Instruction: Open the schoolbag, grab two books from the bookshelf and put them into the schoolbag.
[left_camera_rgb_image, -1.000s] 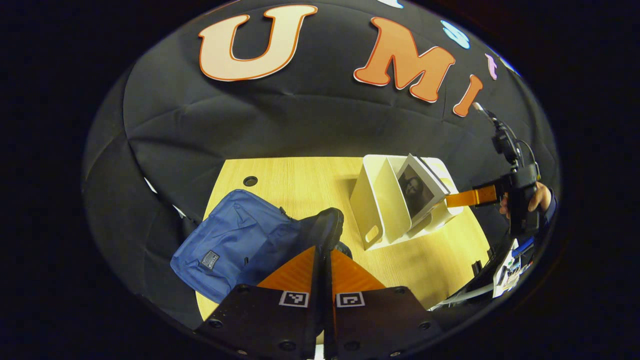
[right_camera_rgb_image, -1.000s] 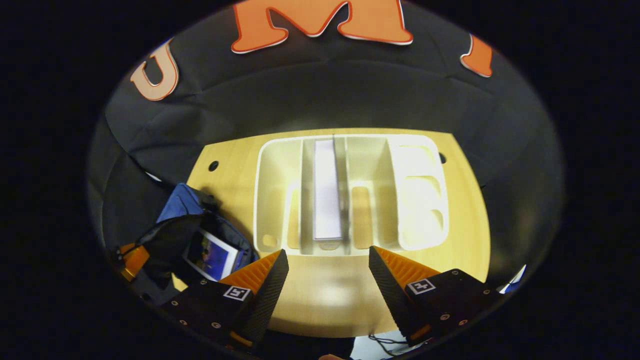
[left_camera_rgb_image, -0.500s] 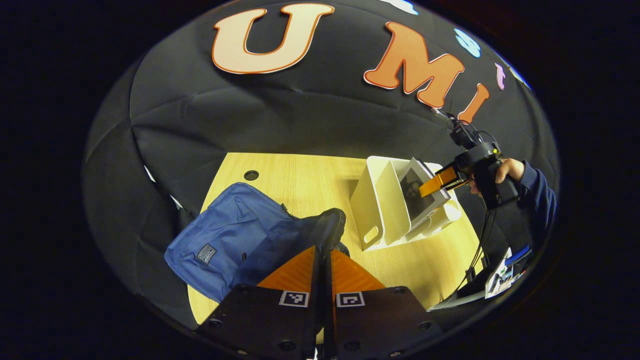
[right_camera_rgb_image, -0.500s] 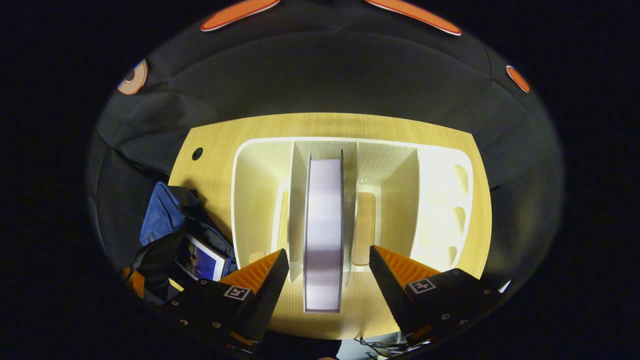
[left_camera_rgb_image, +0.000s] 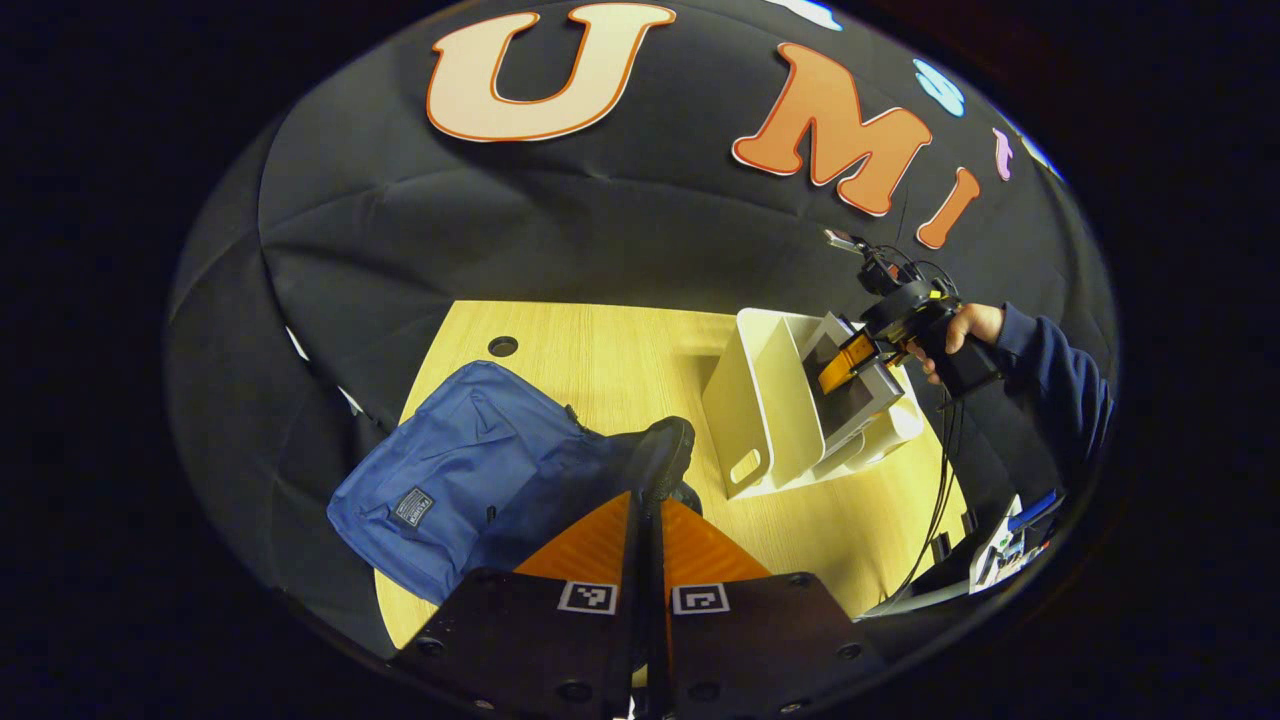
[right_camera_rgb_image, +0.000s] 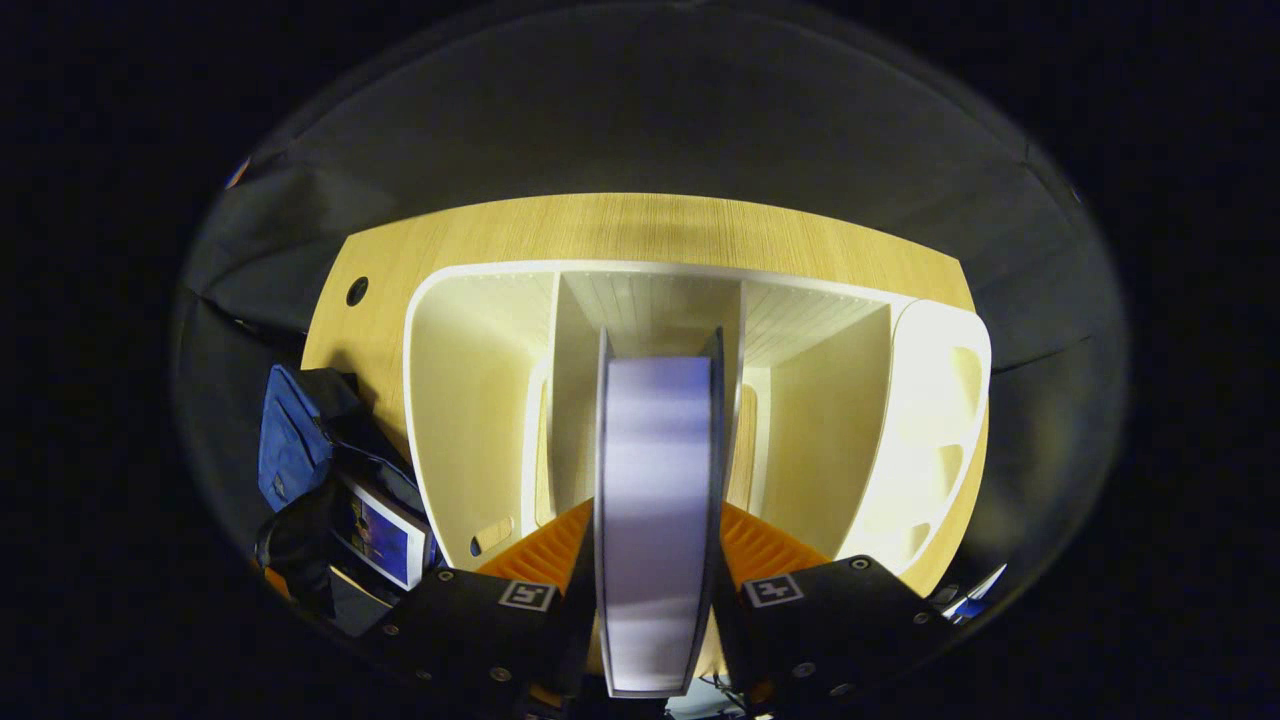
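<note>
Blue fabric schoolbag (left_camera_rgb_image: 455, 490) — open on wooden table (left_camera_rgb_image: 600, 350), flap pinched by left gripper (left_camera_rgb_image: 648, 500); one book (right_camera_rgb_image: 382, 518) inside. Second, white-edged book (right_camera_rgb_image: 655, 500) — upright in white plastic bookshelf (right_camera_rgb_image: 470, 400), clamped by right gripper (right_camera_rgb_image: 655, 560). Remaining: lift, bag.

The left gripper (left_camera_rgb_image: 648, 500) has its jaws pressed together on a dark flap. The right gripper (right_camera_rgb_image: 652, 545), held by a sleeved hand (left_camera_rgb_image: 962, 328), clamps both jaws against a book's covers.
</note>
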